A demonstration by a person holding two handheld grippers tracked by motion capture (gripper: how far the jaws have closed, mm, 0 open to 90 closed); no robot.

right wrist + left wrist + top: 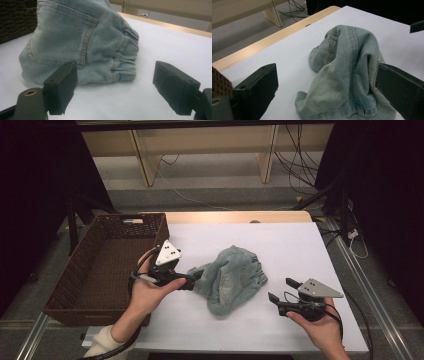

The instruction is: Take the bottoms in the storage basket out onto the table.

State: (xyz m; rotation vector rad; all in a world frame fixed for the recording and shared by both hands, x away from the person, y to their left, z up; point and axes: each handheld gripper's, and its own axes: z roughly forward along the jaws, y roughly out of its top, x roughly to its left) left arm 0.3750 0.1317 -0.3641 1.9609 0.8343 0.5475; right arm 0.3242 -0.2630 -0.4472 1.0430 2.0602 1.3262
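Right gripper (pixel 281 289) near the table's front edge, jaws spread wide and empty, just short of crumpled pale denim shorts (pixel 231 279) mid-table (pixel 300 245), back pocket visible in the right gripper view, left gripper (pixel 196 276) released, jaws straddling the denim's left edge, wicker basket (pixel 75 270) beside.

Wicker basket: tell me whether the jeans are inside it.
No, the jeans lie crumpled on the white table, beside the wicker basket.

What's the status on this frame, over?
Left tool open, jaws astride the denim garment's edge. Right tool open, short of it. Garment crumpled on the white table; wicker basket left. Nothing in the way.
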